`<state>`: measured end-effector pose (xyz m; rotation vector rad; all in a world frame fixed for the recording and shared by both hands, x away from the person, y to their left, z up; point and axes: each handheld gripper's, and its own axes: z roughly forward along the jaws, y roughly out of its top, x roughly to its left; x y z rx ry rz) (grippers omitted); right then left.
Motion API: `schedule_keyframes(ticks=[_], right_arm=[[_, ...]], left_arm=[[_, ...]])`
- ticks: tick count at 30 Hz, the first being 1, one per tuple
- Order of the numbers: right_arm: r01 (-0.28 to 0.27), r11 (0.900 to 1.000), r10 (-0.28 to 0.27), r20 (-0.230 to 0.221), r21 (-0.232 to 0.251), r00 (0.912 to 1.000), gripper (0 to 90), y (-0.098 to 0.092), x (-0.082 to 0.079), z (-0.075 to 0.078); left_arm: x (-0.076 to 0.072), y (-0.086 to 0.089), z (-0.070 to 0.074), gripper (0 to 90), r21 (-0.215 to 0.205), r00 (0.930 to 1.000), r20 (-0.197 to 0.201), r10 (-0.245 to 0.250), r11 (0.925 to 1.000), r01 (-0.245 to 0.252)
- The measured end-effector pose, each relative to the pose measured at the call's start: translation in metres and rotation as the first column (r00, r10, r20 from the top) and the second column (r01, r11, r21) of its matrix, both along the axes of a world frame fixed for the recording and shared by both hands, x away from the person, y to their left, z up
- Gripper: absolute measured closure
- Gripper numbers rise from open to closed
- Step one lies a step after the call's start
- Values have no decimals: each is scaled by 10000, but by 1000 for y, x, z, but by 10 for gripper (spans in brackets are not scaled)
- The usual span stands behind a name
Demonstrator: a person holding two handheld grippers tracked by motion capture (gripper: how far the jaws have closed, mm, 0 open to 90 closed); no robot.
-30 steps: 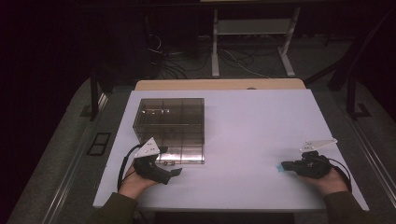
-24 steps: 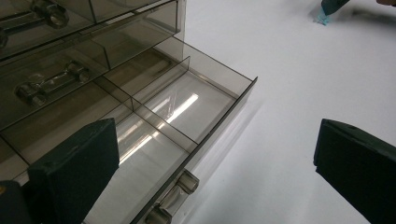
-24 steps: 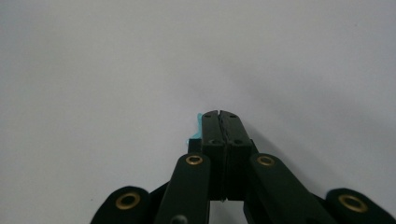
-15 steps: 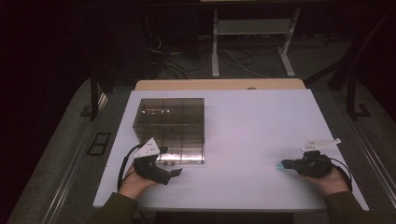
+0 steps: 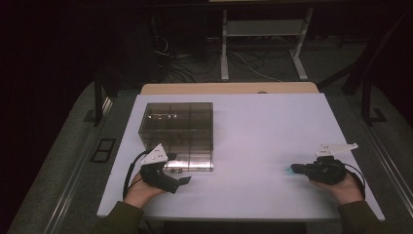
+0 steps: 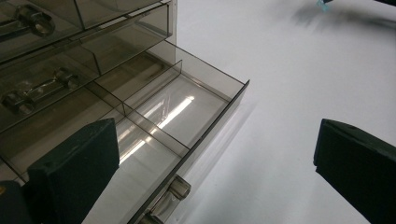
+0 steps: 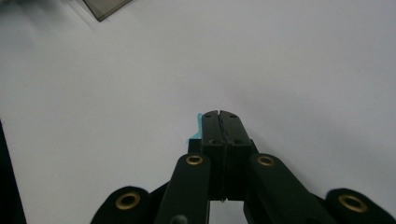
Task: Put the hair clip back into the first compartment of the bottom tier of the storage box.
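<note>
Plastic, smoky and see-through, makes up the small drawer cabinet (image 5: 178, 134) that stands on the left half of the white tabletop (image 5: 263, 131), nearer the person's edge than the far one. Its bottom drawer (image 6: 173, 121) is pulled out toward the person; in the left gripper view thin partitions split that drawer into compartments, a clear knob (image 6: 176, 189) sits on its front, and the closed drawers above carry knobs of the same kind. The left gripper (image 5: 181, 180) lies just in front of the open drawer, its black jaws standing wide apart with nothing between them, one over the drawer and one over bare table. Well apart from it, near the right edge of the table, the right gripper (image 5: 294, 168) rests low with its jaws pressed together on a small turquoise scrap (image 7: 200, 125), whose edge peeks out beside the black tips (image 7: 219, 122); what the scrap is cannot be told. A grey three-cornered plate tops each gripper, and a black cable loops from each. The tabletop is plain and matte, with a strip of pale wood (image 5: 229, 88) along its far edge. Beyond it the room is dark: grey floor, tangled cables (image 5: 180, 68), and the white legs of a stand (image 5: 263, 48).
</note>
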<state>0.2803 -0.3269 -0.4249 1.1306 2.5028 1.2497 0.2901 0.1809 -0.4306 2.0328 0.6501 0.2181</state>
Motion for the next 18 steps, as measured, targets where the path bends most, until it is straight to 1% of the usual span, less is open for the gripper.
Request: schedule_keyframes(ticks=[1,4,5,10,11,14,18], right_arm=[[-5,10000,5,-6,49,10000,883,1,0,1],[-96,9998,93,209,150,9997,883,3,2,3],[-113,9997,108,218,226,9997,883,3,2,4],[-164,9986,143,410,511,9991,884,7,6,7],[-148,9984,124,437,548,9990,884,8,7,7],[-254,9973,226,411,689,9989,884,13,10,8],[-478,9964,447,452,703,9980,884,22,13,10]], left_arm=[[0,-1,0,0,-21,10000,9,-10,10000,10],[0,-2,0,0,-55,9999,-112,-46,10000,46],[0,-3,-1,0,-99,9999,-134,-67,9999,66],[-1,-8,0,0,-238,9998,-160,-154,9996,150],[0,-9,0,0,-192,9997,-131,-225,9996,223],[-1,-11,-1,0,-171,9994,-169,-291,9994,288],[-1,-13,-1,0,-230,9994,-196,-290,9993,286]])
